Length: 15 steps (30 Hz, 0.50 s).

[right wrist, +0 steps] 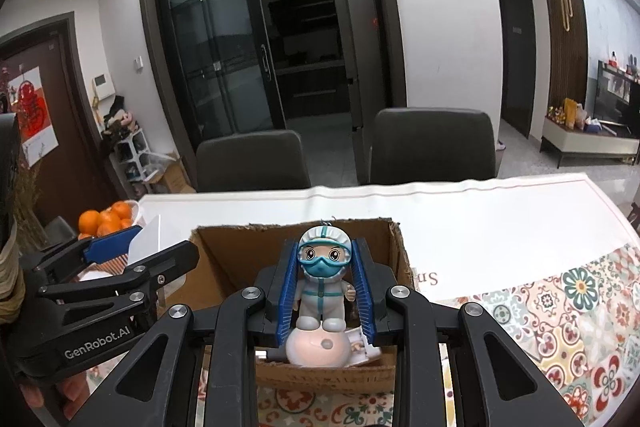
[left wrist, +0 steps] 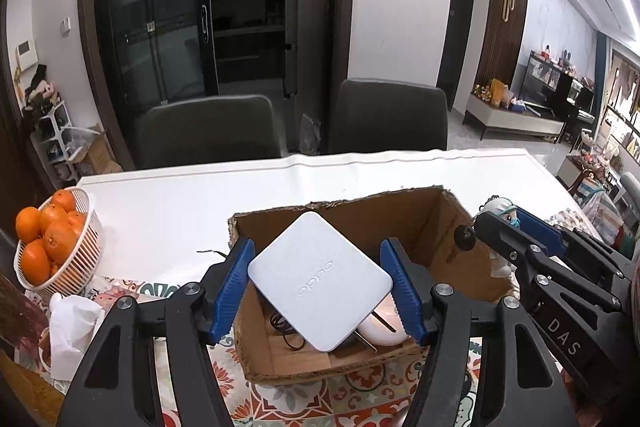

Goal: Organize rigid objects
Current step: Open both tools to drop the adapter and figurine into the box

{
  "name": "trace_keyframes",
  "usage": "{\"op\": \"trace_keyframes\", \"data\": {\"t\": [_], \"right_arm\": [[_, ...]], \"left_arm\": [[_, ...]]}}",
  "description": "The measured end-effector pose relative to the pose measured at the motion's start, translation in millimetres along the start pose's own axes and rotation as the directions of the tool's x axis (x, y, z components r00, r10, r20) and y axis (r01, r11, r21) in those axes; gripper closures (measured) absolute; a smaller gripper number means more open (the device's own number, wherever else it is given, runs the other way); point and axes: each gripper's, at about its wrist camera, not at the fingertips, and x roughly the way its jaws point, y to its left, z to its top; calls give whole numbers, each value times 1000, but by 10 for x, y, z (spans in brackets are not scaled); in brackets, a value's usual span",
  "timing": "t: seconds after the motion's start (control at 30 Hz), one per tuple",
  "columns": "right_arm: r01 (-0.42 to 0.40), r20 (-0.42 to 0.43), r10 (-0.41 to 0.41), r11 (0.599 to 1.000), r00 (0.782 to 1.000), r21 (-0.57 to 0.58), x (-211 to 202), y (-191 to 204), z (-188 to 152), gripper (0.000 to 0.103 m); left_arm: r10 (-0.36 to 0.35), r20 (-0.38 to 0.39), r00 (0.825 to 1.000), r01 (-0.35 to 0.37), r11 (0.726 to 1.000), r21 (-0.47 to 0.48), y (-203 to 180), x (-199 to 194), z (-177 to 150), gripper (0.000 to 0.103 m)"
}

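My left gripper [left wrist: 318, 285] is shut on a white square OPPO charger [left wrist: 320, 281], held tilted above the open cardboard box [left wrist: 408, 211]. Inside the box lie a white oval object [left wrist: 382, 333] and a black cable [left wrist: 286, 331]. My right gripper [right wrist: 326, 287] is shut on a small doctor figurine [right wrist: 324, 279] in white suit, goggles and blue mask, over the same box [right wrist: 240, 247], above a pale pink round object [right wrist: 316, 345]. The right gripper also shows in the left wrist view [left wrist: 516, 235], at the box's right side.
A white basket of oranges [left wrist: 76, 259] stands at the table's left, with crumpled tissue [left wrist: 70, 331] in front. A patterned cloth [right wrist: 568, 311] covers the near table, white surface [left wrist: 180, 211] beyond. Two dark chairs [left wrist: 208, 131] stand at the far edge.
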Motion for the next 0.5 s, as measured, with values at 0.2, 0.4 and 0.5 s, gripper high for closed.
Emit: {"op": "trace_keyframes", "data": {"t": [0.2,0.4,0.5], "right_arm": [[-9,-84,9,1000,996,2,268,-78,-41,75],[7,-125,-6,1000,992,3,401,-159,-102,75],[10,-139,-9,1000,990,9,433,-213,-124,75]], "left_arm": [[12,-56,998,-13,1000,-15,12,235,-32,38],[23,-90,996,-25,999,-23,3,365,-72,38],[22,-107,994,-25,999,-27,-2,419,-92,38]]}}
